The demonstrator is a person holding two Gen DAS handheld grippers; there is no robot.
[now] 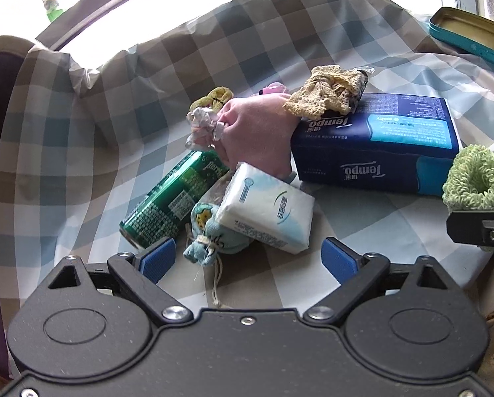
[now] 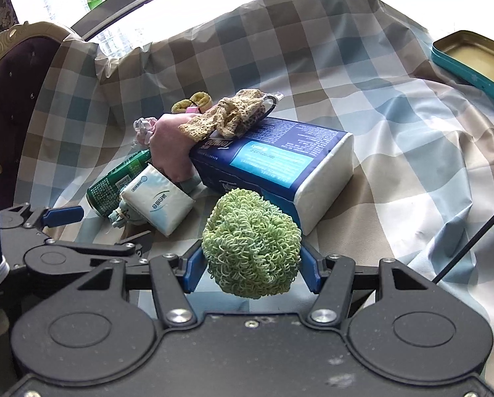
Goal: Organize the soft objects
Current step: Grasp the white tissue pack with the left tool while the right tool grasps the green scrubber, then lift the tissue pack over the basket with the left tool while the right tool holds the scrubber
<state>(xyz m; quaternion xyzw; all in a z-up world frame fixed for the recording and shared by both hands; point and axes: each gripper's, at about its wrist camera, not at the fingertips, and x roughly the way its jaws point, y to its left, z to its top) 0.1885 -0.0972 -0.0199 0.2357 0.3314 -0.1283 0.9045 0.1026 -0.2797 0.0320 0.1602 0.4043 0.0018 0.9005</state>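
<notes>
My right gripper (image 2: 251, 264) is shut on a green curly scrubber ball (image 2: 251, 243), held above the checked cloth; the ball also shows at the right edge of the left wrist view (image 1: 478, 178). My left gripper (image 1: 248, 259) is open and empty, just in front of a small blue drawstring pouch (image 1: 210, 235) and a white tissue pack (image 1: 266, 206). Behind them lie a pink soft pouch (image 1: 260, 132), a blue Tempo tissue pack (image 1: 376, 139) with a beige crochet piece (image 1: 326, 92) on top, and a yellow soft item (image 1: 213, 97).
A green drink can (image 1: 170, 198) lies on its side left of the white pack. An open teal tin (image 2: 471, 63) stands at the far right. A checked cloth (image 2: 412, 152) covers the surface. A chair back (image 2: 12, 76) stands at the left.
</notes>
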